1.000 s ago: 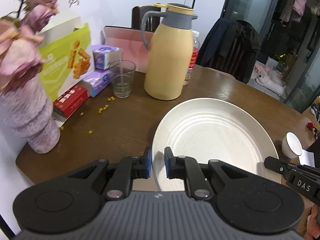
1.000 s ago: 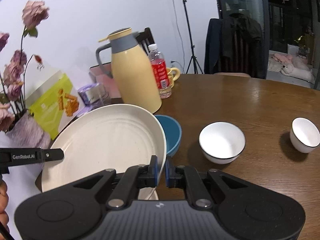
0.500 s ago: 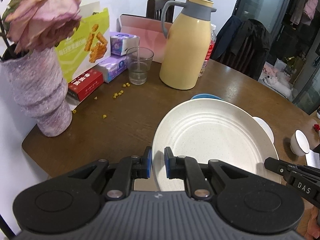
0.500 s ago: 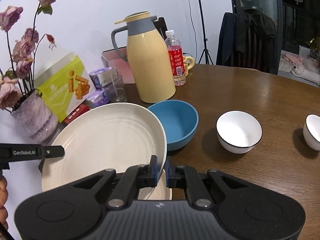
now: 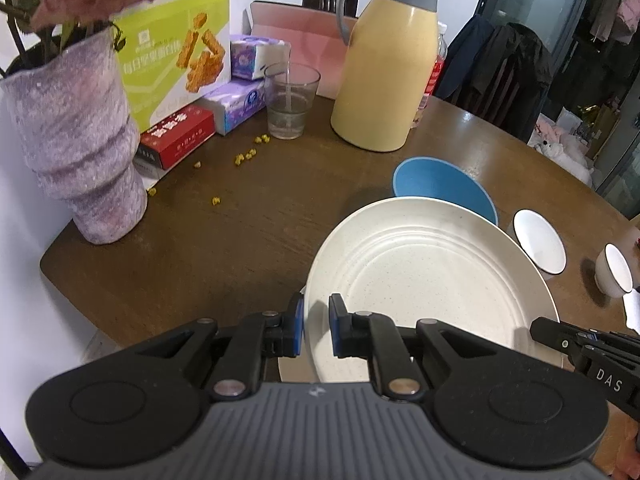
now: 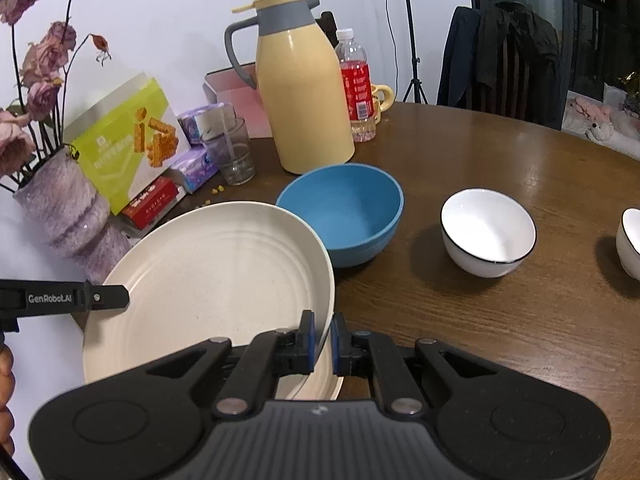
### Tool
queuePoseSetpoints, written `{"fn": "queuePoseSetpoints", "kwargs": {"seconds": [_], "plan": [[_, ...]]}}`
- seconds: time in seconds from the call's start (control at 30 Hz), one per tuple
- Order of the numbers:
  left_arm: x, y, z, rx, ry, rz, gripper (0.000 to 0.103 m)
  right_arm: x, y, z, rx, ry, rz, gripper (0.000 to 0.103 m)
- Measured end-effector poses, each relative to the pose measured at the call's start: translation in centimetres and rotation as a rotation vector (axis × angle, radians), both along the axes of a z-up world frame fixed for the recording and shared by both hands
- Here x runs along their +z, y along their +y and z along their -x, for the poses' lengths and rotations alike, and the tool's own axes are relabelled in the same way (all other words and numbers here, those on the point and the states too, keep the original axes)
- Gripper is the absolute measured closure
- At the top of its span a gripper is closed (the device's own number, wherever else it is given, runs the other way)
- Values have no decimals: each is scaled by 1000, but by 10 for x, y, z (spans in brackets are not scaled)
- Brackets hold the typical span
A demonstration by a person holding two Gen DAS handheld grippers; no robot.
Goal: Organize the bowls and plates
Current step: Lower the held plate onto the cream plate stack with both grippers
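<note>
The round cream speckled plate with ridged rings was held face up, tilted a little, over the near edge of the brown wooden table, above a second cream plate peeking out beneath. The left gripper was clenched on its left rim and the right gripper on its right rim, both angled steeply downward. Just beyond the plate stood the blue plastic bowl, then a white black-rimmed bowl and another to the right. Farther back were a purple vase, a clear glass and a yellow thermos jug.
</note>
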State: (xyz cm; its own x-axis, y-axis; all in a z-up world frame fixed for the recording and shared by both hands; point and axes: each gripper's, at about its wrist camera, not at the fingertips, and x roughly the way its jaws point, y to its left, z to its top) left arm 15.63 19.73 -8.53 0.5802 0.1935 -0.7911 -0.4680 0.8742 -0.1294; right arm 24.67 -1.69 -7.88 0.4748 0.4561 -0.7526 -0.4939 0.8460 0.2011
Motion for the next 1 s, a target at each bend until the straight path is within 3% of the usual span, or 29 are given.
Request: {"fn": "queuePoseSetpoints", "kwargs": {"seconds": [1.0], "plan": [[-57, 7, -14, -14, 64, -1, 90, -51, 20, -7, 23, 47, 94, 94]]}}
